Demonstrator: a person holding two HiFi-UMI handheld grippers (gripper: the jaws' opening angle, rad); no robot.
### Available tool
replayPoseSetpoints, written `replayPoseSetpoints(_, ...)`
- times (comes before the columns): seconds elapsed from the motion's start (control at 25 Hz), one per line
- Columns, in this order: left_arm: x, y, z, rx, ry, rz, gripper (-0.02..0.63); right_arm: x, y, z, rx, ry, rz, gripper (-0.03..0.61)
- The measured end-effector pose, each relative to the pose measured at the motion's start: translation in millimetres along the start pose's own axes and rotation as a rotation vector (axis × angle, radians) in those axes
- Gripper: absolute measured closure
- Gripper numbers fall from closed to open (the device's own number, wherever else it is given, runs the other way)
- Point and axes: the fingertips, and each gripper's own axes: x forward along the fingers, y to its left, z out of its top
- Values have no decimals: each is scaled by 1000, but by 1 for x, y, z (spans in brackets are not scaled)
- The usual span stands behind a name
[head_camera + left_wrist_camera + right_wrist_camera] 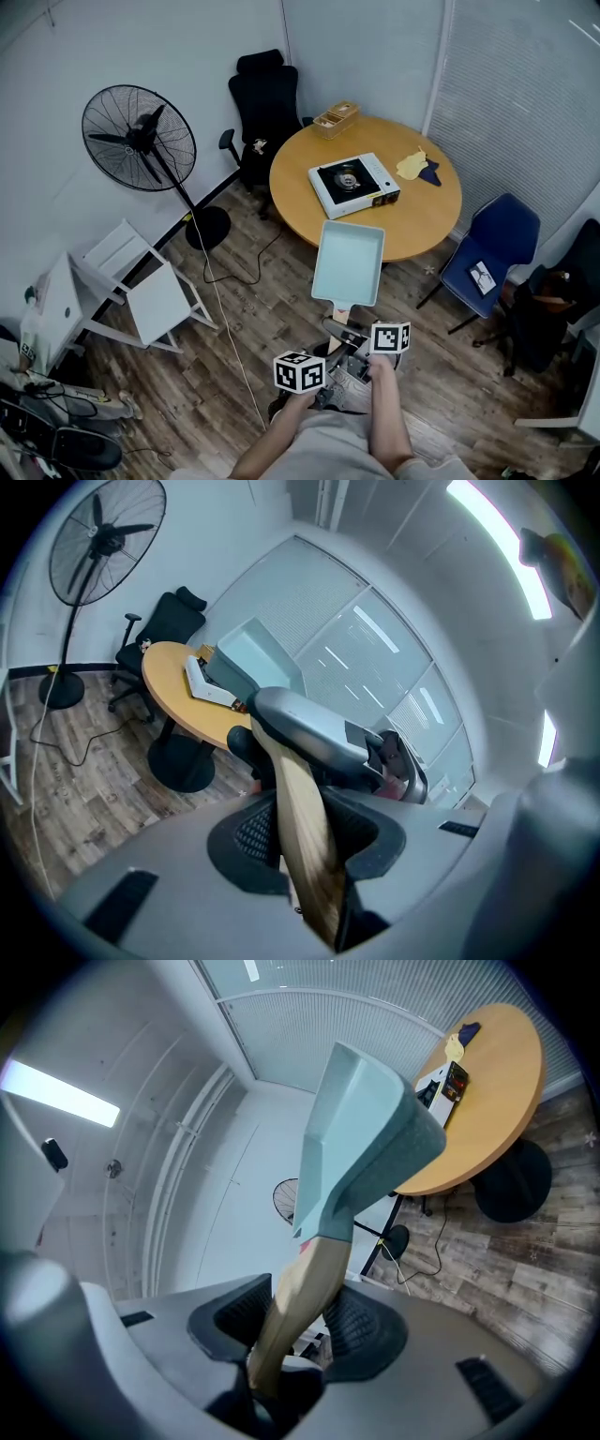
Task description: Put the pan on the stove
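A light blue rectangular pan [348,262] with a wooden handle [342,310] hangs level in the air, just short of the near edge of the round wooden table [427,220]. Both grippers hold the handle: my left gripper [328,361] and my right gripper [361,339] are each shut on it. In the left gripper view the handle [302,822] runs between the pads, with the pan [258,653] beyond. The right gripper view shows the handle [298,1307] and the pan's underside [361,1138]. The white portable stove [354,185] sits on the table, beyond the pan.
On the table lie a wooden box [336,119] and a yellow cloth [411,166]. A standing fan [139,139], a black office chair [265,103], a blue chair [492,248] and a white folded frame [131,281] ring the table. A cable [234,272] trails on the floor.
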Motion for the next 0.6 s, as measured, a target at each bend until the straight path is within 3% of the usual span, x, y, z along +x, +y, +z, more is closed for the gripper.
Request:
replayPoseSetpoints(0.28, 11, 18, 16, 4, 3, -2, 508, 15, -13, 18, -3, -8, -17, 399)
replayPoseSetpoints(0.6, 47, 55, 77, 14, 17, -40, 509, 48, -43, 85, 8, -56, -35, 399)
